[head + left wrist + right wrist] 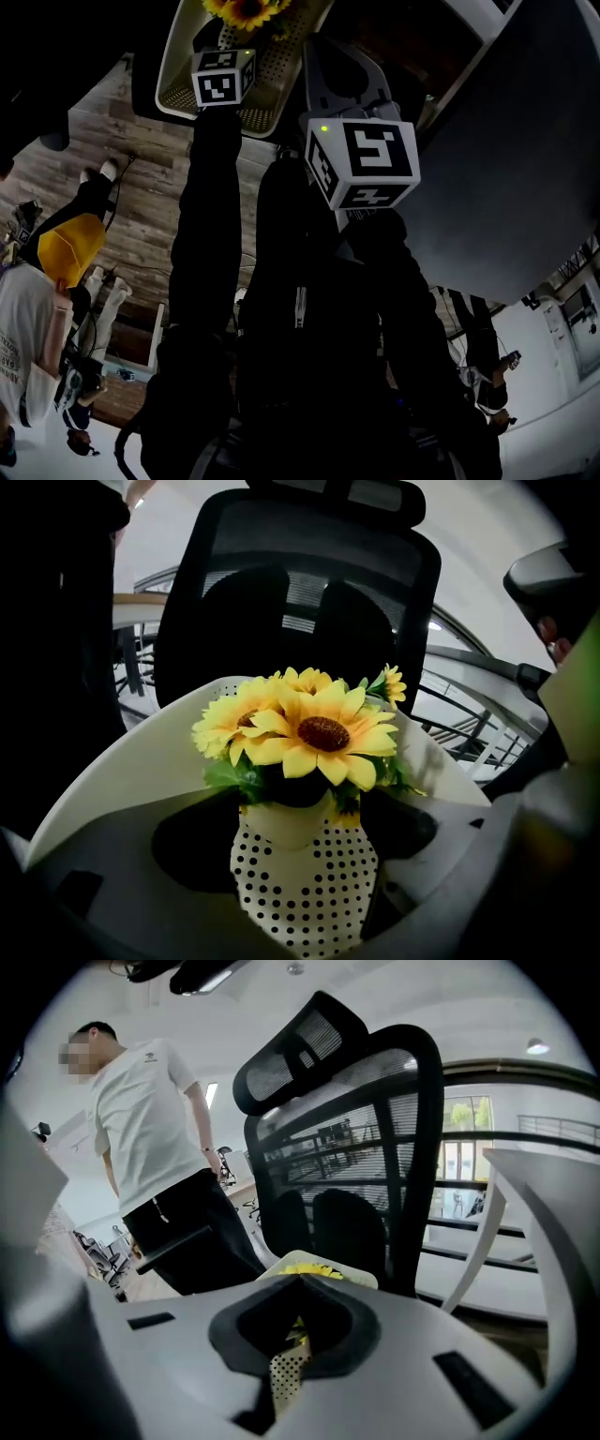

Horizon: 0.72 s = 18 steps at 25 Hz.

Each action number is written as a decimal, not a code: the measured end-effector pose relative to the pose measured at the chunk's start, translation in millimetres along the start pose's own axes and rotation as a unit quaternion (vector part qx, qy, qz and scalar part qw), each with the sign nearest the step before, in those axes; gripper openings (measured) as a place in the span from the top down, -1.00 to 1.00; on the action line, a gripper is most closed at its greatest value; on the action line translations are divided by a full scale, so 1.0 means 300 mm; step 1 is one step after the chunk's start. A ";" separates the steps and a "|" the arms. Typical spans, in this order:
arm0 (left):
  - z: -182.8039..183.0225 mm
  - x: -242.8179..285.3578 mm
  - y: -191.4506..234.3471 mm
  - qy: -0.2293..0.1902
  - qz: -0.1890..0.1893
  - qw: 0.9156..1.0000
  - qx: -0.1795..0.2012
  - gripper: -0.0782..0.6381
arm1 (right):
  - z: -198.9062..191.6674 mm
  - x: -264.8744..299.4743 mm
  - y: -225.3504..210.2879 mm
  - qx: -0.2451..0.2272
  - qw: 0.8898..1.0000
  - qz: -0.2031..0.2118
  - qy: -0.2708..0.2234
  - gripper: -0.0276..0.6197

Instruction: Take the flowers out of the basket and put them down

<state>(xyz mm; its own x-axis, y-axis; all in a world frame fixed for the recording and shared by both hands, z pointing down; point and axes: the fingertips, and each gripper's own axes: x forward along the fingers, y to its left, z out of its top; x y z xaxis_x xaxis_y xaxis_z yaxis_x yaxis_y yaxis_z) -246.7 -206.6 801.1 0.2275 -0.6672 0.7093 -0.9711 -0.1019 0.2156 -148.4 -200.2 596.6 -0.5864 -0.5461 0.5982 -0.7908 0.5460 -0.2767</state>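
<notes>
Left gripper (302,925): jaws wide apart, flowers' (314,733) dotted wrap (305,874) between, not pinched. Right gripper (281,1387): jaws nearly together, holding nothing. Basket (176,89) white, chair (300,583) behind.

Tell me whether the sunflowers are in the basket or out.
In: the head view shows the sunflowers sitting inside the cream perforated basket.

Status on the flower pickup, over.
Left gripper open, dotted wrap between jaws, ungripped. Right gripper shut, empty. Flowers in basket. Chair behind, not blocking.
</notes>
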 end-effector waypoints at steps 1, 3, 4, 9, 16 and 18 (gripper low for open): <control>0.008 0.005 0.006 -0.005 0.001 1.000 0.001 -0.32 | 0.000 0.011 -0.001 0.001 1.000 -0.005 0.002 0.87; 0.039 -0.001 0.047 -0.015 0.002 1.000 0.006 -0.37 | 0.013 0.045 0.018 0.002 1.000 -0.021 0.007 0.87; 0.054 -0.010 0.083 -0.019 -0.002 1.000 0.008 -0.39 | 0.022 0.072 0.045 0.003 1.000 -0.029 0.010 0.87; 0.147 -0.119 0.406 -0.043 -0.014 0.999 0.028 -0.48 | 0.112 0.251 0.333 0.007 0.999 -0.038 0.011 0.87; 0.295 -0.137 0.700 -0.057 -0.043 0.997 0.039 -0.56 | 0.218 0.472 0.547 0.020 0.999 -0.041 0.014 0.87; 0.260 -0.021 0.489 -0.047 -0.052 0.996 0.057 -0.59 | 0.146 0.384 0.344 0.023 0.999 -0.040 0.014 0.87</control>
<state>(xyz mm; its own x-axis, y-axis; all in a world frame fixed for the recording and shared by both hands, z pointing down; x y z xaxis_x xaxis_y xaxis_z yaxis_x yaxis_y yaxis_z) -396.2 -274.9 775.9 0.3239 -0.7150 0.6196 -0.9460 -0.2527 0.2030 -305.3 -234.7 604.0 -0.5160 -0.5681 0.6411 -0.8428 0.4706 -0.2613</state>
